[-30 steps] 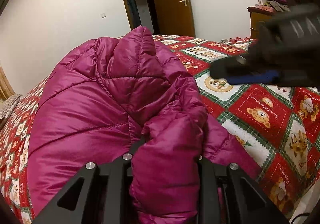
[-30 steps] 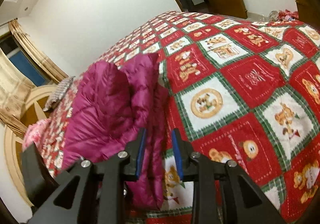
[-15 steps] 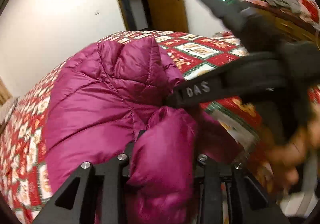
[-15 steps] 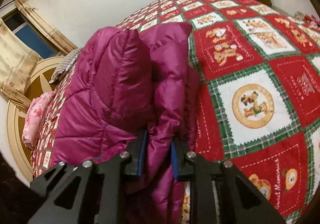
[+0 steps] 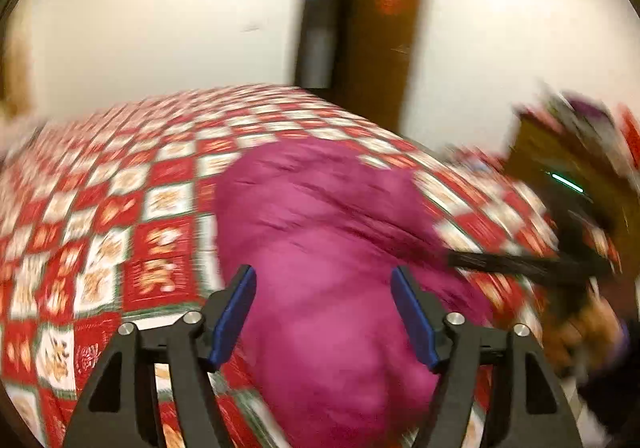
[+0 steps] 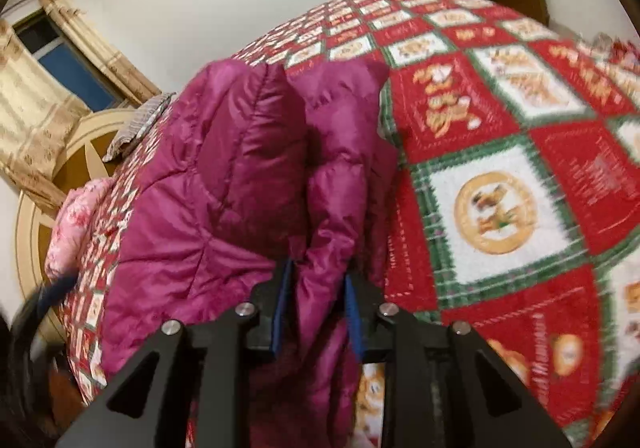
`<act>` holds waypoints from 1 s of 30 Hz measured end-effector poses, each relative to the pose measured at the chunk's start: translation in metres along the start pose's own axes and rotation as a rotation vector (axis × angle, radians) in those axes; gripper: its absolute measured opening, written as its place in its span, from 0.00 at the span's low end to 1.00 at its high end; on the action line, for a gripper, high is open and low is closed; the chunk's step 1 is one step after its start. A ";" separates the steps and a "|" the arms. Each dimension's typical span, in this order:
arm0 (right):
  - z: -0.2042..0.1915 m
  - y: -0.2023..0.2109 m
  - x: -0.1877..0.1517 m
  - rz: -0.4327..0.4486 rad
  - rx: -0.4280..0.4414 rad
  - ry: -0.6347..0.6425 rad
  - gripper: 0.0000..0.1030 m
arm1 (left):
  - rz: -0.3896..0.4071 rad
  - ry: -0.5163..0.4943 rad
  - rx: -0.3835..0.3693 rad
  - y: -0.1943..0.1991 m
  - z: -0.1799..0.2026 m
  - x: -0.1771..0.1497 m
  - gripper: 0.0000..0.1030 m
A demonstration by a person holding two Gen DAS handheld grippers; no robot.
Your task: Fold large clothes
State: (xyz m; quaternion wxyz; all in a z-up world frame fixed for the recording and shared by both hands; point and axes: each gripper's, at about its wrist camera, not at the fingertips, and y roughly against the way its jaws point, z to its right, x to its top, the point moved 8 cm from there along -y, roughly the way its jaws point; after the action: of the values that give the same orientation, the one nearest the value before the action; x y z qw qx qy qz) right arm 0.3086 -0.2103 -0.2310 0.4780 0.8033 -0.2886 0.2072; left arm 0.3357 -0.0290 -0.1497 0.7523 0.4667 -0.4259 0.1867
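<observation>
Jacket: magenta puffer jacket (image 5: 320, 232) lies bunched on the red checked bedspread (image 5: 132, 224), near the bed's front edge.
My left tongs (image 5: 323, 308): jaws have just been opening; they stand wide, pads clear of the fabric below.
My right tongs (image 6: 318, 308): jaws opened slightly; blue pads (image 6: 354, 314) press a fold of the jacket (image 6: 256, 168).
View: left picture blurred.

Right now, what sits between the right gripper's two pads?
A puffy fold of the magenta down jacket, pinched by the right gripper, as the right wrist view shows. Its jaws have just been opening slightly.
</observation>
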 end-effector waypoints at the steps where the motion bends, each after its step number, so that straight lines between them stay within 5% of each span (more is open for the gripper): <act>1: -0.003 0.015 0.009 0.038 -0.005 0.018 0.31 | -0.009 0.059 0.010 -0.013 -0.014 0.006 0.69; 3: -0.008 0.031 0.027 0.089 -0.014 0.040 0.46 | -0.050 0.149 0.040 -0.037 -0.036 0.009 0.69; 5: -0.018 0.035 0.045 0.121 -0.002 0.058 0.77 | -0.091 0.212 0.060 -0.055 -0.048 0.003 0.69; 10: -0.040 -0.016 0.062 0.041 -0.073 0.161 0.77 | -0.072 0.282 0.054 -0.055 -0.043 -0.011 0.69; 12: -0.042 -0.042 0.060 -0.007 -0.106 0.187 0.64 | -0.065 0.257 0.065 -0.057 -0.042 -0.008 0.69; 13: -0.047 -0.050 0.058 -0.025 -0.077 0.191 0.35 | -0.061 0.238 0.078 -0.056 -0.042 -0.005 0.69; 14: -0.053 -0.050 0.055 -0.024 -0.053 0.192 0.18 | -0.056 0.225 0.087 -0.057 -0.043 -0.002 0.69; 17: -0.064 -0.023 0.063 0.100 -0.043 0.245 0.12 | -0.002 0.203 0.125 -0.054 -0.048 0.011 0.69; 21: -0.045 0.000 0.069 0.187 -0.054 0.166 0.12 | -0.005 0.179 0.129 -0.067 -0.037 0.019 0.69; 30: 0.020 -0.032 0.046 0.105 -0.082 -0.027 0.12 | -0.121 -0.042 0.266 -0.115 0.006 0.003 0.71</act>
State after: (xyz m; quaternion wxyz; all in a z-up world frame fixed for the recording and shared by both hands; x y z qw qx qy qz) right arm 0.3654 -0.2286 -0.2327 0.4949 0.7697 -0.3448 0.2091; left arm 0.4126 -0.0914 -0.2082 0.6845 0.5909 -0.3843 0.1860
